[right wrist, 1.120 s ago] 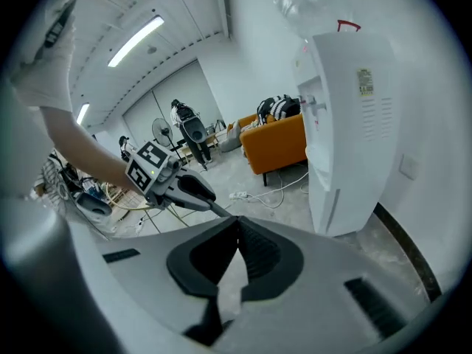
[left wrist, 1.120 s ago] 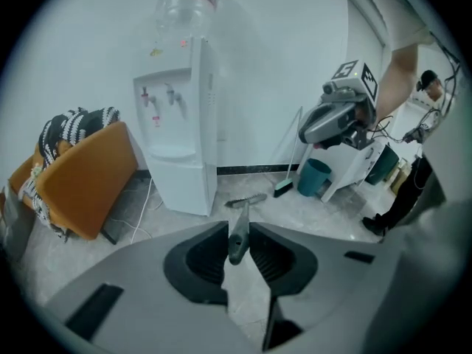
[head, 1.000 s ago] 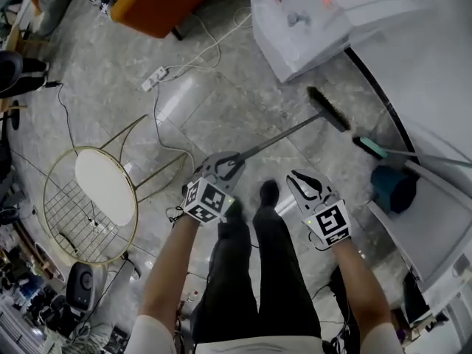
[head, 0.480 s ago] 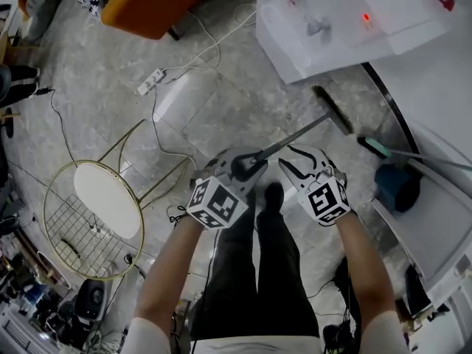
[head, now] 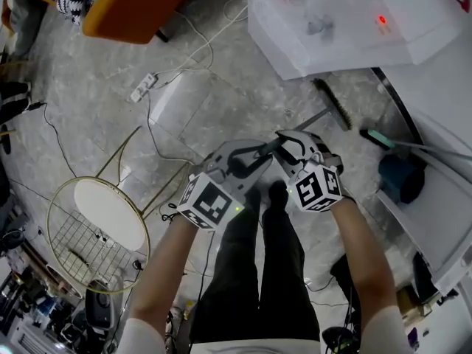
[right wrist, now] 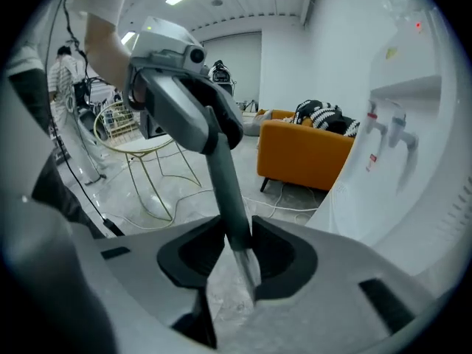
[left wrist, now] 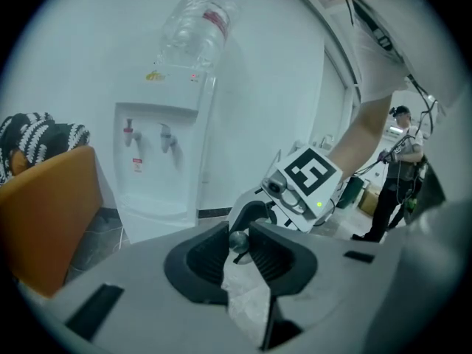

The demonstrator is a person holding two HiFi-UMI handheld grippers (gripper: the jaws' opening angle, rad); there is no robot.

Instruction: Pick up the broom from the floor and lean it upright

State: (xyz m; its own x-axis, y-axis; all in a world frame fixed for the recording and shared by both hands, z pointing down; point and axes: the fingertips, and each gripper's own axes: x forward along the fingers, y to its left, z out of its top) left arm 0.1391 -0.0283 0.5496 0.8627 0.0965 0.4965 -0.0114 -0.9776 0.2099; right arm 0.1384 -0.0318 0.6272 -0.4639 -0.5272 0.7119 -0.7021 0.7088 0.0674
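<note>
Broom held by its handle in both tools.
The broom [head: 331,102] slants, brush head down at the floor [head: 199,109] beside the white dispenser [head: 332,28], and the handle rises toward the 2 tools. The left tool [left wrist: 237,242] pinches the handle's rounded tip. The right tool [right wrist: 234,243], just beside it, has just been closing its jaws, and its pads sit against the handle between them.
</note>
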